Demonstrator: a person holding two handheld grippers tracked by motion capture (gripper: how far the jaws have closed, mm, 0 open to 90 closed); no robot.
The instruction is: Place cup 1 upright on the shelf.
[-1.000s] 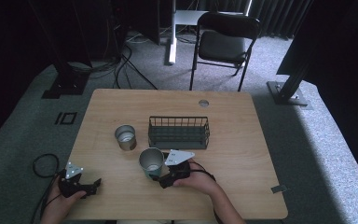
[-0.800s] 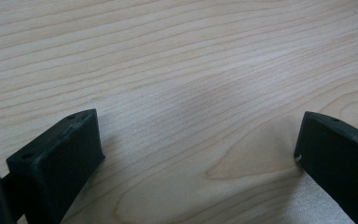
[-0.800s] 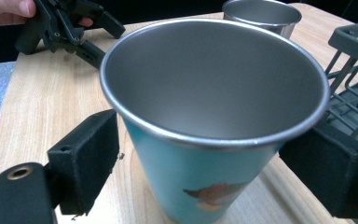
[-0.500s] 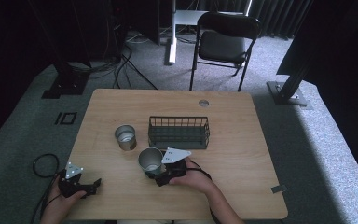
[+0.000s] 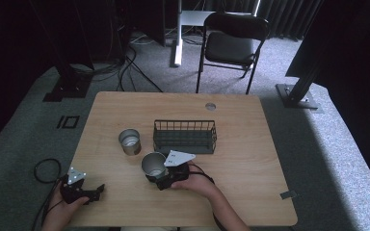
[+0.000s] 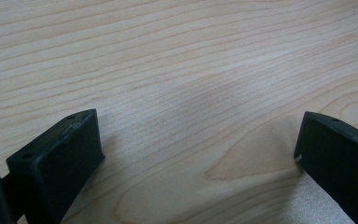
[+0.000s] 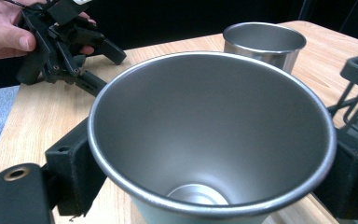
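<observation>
Right claw nearer, gripping cup

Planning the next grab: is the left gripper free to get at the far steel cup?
Probably yes: the left gripper is open, and bare table lies between it and the far steel cup.

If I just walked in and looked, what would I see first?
Probably the shiny metal cup right in the middle near the front of the wooden table, squeezed between the jaws of the right tool. A second metal cup stands behind it to the left, next to a dark wire basket. The left tool waits open at the table's front left corner.
</observation>
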